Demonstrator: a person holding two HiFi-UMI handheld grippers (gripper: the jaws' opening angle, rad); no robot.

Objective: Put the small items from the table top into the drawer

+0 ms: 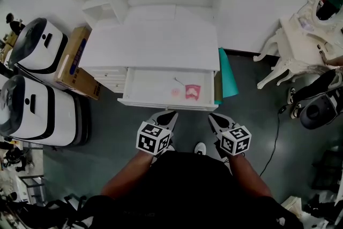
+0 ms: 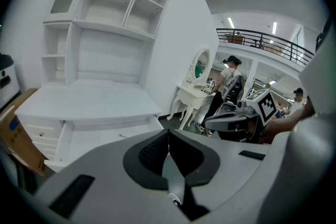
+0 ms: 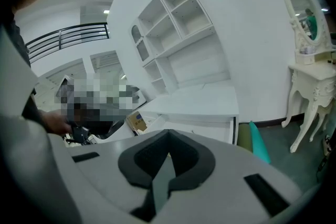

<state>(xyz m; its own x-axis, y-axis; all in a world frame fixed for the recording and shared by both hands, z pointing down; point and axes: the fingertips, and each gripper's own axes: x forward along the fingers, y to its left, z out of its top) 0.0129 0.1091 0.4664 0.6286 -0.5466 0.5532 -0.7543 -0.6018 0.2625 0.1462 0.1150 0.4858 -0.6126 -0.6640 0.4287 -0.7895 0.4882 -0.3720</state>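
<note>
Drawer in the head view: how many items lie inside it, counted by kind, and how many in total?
Red-and-white packet: 1
Pale pink round item: 1
Thin dark pin-like item: 1
Total: 3

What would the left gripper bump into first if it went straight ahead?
Probably the open drawer of the white desk; the left gripper points at its front, though height is hard to judge.

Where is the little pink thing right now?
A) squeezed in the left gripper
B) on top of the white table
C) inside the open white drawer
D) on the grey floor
C: the small pink packet lies inside the open white drawer, while the left gripper and right gripper are both shut with nothing in them, short of the drawer front.
</note>
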